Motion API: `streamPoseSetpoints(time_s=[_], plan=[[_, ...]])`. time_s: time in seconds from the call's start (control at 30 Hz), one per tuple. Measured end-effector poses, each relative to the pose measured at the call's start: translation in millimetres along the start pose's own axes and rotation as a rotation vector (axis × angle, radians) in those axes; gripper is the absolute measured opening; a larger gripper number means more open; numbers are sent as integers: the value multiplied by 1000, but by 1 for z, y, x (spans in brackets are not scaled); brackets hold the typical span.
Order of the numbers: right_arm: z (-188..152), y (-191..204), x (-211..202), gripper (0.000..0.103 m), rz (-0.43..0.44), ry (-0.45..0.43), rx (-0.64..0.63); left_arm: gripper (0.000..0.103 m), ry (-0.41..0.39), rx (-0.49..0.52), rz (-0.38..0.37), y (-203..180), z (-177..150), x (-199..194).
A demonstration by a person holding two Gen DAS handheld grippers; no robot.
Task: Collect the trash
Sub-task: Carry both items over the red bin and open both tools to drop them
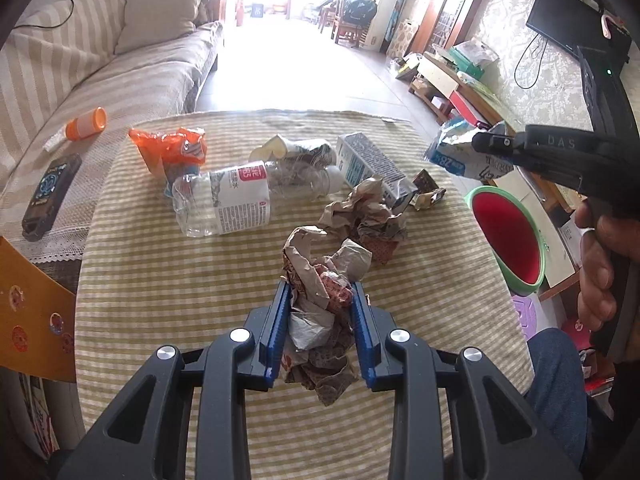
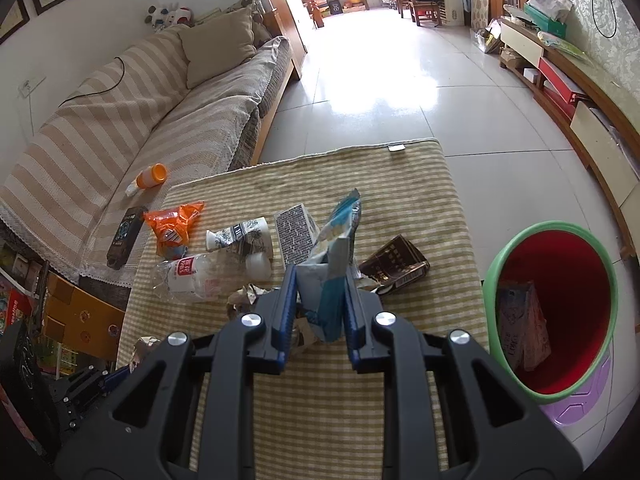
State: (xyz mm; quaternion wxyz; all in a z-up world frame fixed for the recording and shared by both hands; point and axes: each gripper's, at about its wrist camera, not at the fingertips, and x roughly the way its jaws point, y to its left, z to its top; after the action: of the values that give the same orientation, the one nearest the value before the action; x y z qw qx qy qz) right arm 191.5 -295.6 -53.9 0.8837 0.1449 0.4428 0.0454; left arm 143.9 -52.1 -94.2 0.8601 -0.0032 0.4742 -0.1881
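My left gripper [image 1: 320,300] clamps crumpled paper [image 1: 320,320] above the striped surface [image 1: 160,280]; my right gripper [image 2: 320,292] clamps a blue packet [image 2: 330,280] near the bin [image 2: 552,232].

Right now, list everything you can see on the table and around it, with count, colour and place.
Crumpled paper wrapper: one, brown, in left gripper
Snack bag: one, blue-white, in right gripper
Plastic bottle: one, clear, table
Carton: one, white-grey, table
Paper cup: one, white, table
Orange wrapper: one, table
Bin: one, green rim, red inside, beside table
Sofa: one, striped beige
Left gripper: shut
Right gripper: shut
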Motion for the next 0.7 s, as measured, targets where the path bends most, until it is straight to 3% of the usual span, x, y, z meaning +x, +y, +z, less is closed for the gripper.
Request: streamPoseSetpoints(time_s=[0.33, 0.7], plan=[[-8, -20, -41, 21, 3, -56, 25, 28, -57, 43, -10, -29, 15, -24], [-11, -90, -80, 21, -34, -118, 115, 28, -76, 141, -92, -98, 51, -17]])
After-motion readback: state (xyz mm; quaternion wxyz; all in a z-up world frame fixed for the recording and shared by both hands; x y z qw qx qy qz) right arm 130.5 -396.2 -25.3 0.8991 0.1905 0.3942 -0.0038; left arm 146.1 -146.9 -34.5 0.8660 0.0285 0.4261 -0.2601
